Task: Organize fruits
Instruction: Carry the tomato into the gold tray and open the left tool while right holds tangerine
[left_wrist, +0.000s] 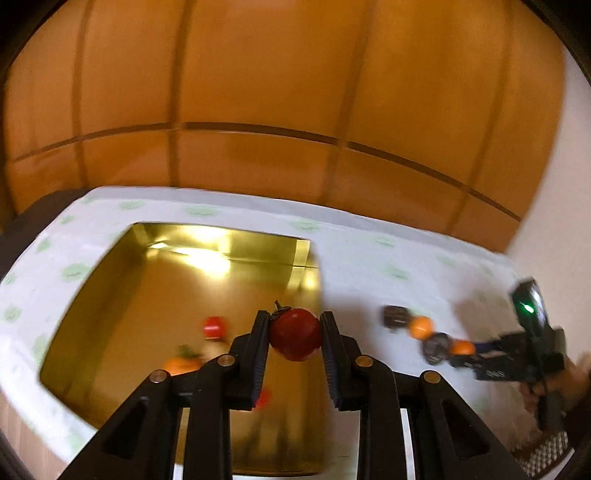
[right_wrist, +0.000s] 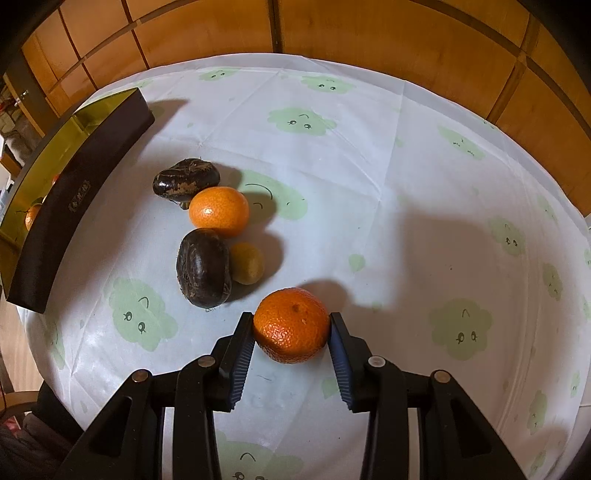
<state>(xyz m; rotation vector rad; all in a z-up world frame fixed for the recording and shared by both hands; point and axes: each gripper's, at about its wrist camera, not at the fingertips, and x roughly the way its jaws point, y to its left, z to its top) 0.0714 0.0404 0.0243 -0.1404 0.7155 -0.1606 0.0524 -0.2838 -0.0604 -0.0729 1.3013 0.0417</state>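
Gold box (left_wrist: 122, 295) — orange (left_wrist: 181, 363), red fruit (left_wrist: 215, 326)

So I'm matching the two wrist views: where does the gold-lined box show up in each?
Left wrist: the gold-lined box fills the lower left, open, beneath the left gripper holding a red fruit.
Right wrist: its dark outer wall runs along the left edge.
Shared landmark: the cloud-print tablecloth.

Left wrist view is smearing badly. Below-left of the left hand-held gripper (left_wrist: 295, 332), the fruit in the gold box (left_wrist: 110, 295) is blurring into red (left_wrist: 215, 327) and orange (left_wrist: 181, 363) blobs, and the gripper's fingers are hiding part of the box floor. Far right, the right hand-held gripper (left_wrist: 424, 338) is blurring too, with the hand (left_wrist: 565, 384) holding it getting cropped by the frame edge.
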